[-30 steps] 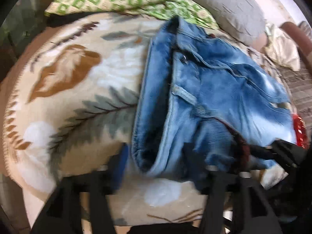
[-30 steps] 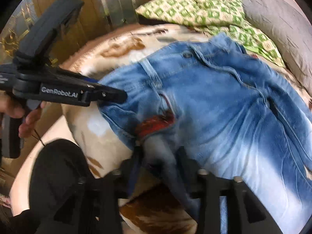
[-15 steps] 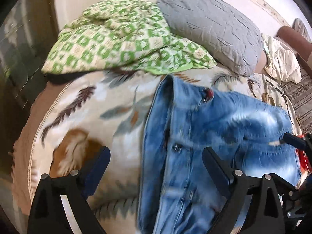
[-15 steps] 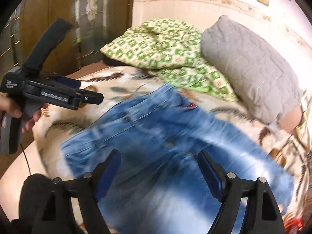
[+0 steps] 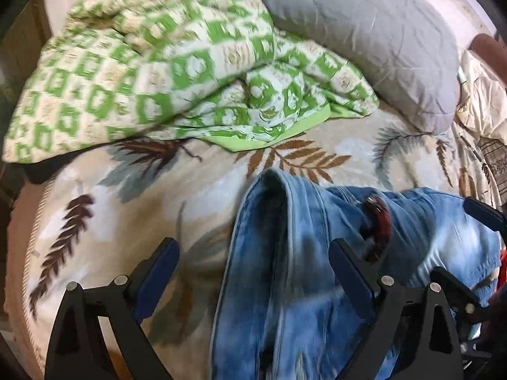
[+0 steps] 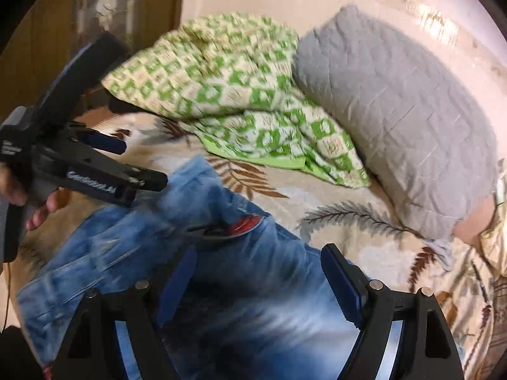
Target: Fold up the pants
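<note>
Faded blue denim pants showing coarse, matt weave. Cream leaf-print blanket looking soft, fleecy. Green-checked cotton quilt lying crumpled, matt. Grey quilted pillow showing stitched texture. Black plastic gripper frames looking matt, with bare metal screws.

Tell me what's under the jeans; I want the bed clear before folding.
The jeans lie on the leaf-print blanket, which shows all round them. Anything beneath the denim itself is covered and cannot be seen.

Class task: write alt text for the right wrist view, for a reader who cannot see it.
Open black tongs with blue pads hover over blue jeans lying on a leaf-patterned blanket. At left, a hand holds the second tongs, also open, above the jeans. Behind lie a green checked quilt and a grey pillow.
</note>
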